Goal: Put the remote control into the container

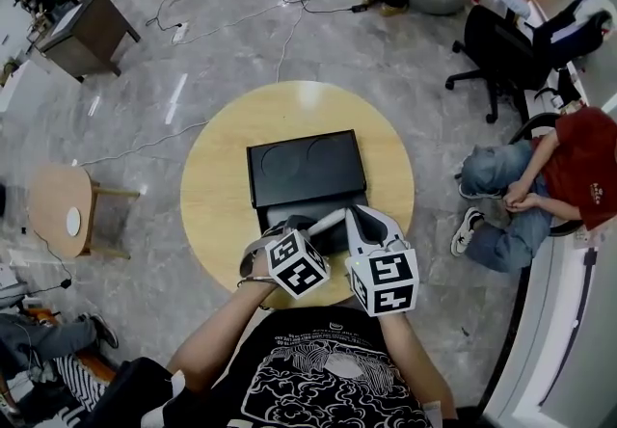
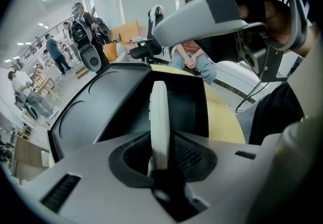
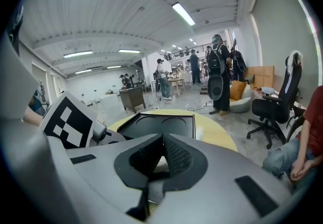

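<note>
Clamping one remote control (image 2: 160, 112): left gripper (image 2: 160, 155), at one black container (image 1: 307, 166).

Head view: high above, facing steeply down on the round counter (image 1: 207, 175) and black container (image 1: 307, 171), whole top framed. Left gripper view: close, tilted down into the container. Right gripper view: close, nearly level across the counter. Shared by all: container, counter.

One white remote control (image 2: 160, 117), one black container (image 1: 307, 169) and one round wooden tabletop (image 1: 212, 187) are in view. There are two claws, the left claw (image 1: 292, 226) and the right claw (image 3: 162, 156). Beyond them stand one small side table (image 1: 58, 209) and one seated person in red (image 1: 574, 166).
</note>
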